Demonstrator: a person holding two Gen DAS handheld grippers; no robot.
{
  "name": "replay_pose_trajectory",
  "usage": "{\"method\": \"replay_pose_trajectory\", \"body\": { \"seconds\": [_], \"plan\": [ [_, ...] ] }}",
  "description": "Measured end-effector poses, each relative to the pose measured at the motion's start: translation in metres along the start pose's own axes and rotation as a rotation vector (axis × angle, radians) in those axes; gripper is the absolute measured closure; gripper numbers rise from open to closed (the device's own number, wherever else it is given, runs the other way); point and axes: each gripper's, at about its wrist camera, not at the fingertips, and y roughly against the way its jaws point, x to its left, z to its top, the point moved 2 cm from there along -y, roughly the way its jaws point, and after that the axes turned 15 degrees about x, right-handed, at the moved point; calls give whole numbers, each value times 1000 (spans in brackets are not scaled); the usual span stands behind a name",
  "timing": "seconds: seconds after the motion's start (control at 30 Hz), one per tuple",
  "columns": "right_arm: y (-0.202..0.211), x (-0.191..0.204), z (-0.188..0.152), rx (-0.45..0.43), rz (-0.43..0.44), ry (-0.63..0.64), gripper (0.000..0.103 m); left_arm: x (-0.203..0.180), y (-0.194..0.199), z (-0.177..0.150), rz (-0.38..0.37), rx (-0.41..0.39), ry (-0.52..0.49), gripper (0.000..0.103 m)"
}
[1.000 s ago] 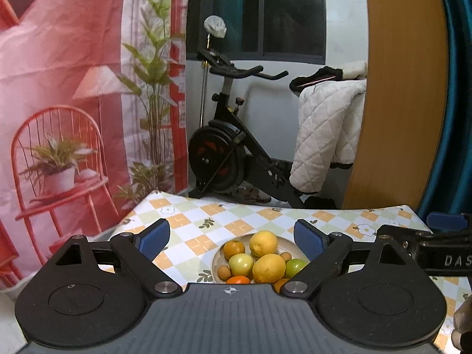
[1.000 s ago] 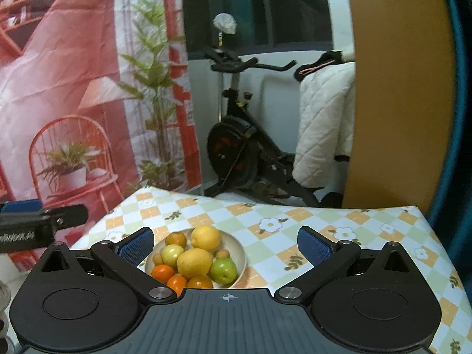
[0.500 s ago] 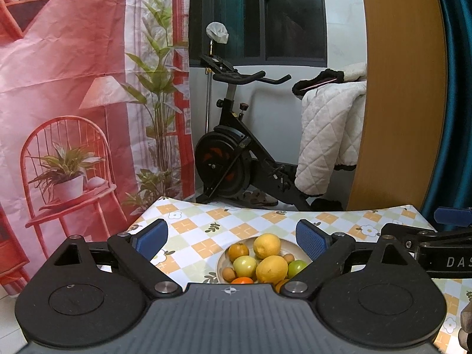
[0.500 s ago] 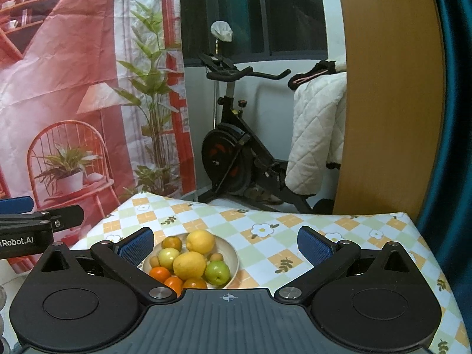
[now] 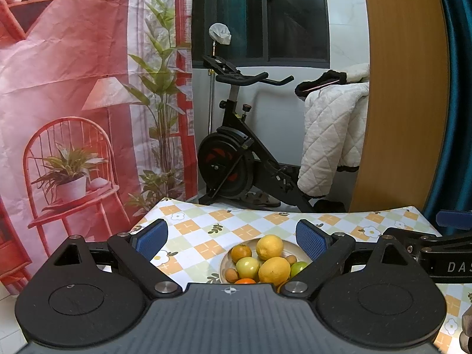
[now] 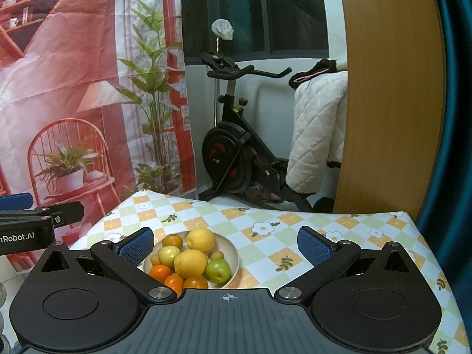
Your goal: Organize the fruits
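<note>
Both sets of tongs hang spread wide and empty, left gripper (image 5: pixel 231 236) and right gripper (image 6: pixel 225 243). The fruit sits heaped in the bowl (image 6: pixel 231 250) at twelve o'clock, just ahead. Nudge that top lemon (image 6: pixel 190 263) and the pile may roll off onto the tablecloth (image 6: pixel 265 215).

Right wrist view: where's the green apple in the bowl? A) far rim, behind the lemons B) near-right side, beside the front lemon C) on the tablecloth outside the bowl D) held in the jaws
B: the green apple sits inside the bowl at its near-right, touching the front lemon; both sets of jaws are open and empty.
</note>
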Motion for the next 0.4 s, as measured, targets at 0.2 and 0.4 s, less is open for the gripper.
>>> {"method": "replay_pose_trajectory", "body": {
  "seconds": [0.2, 0.4],
  "plan": [
    [-1, 0, -1, 7, 0, -1, 0, 1, -1, 1, -2, 7, 4, 8],
    [-3, 0, -2, 14, -1, -2, 0, 2, -2, 2, 2, 8, 11, 7]
  ]
}}
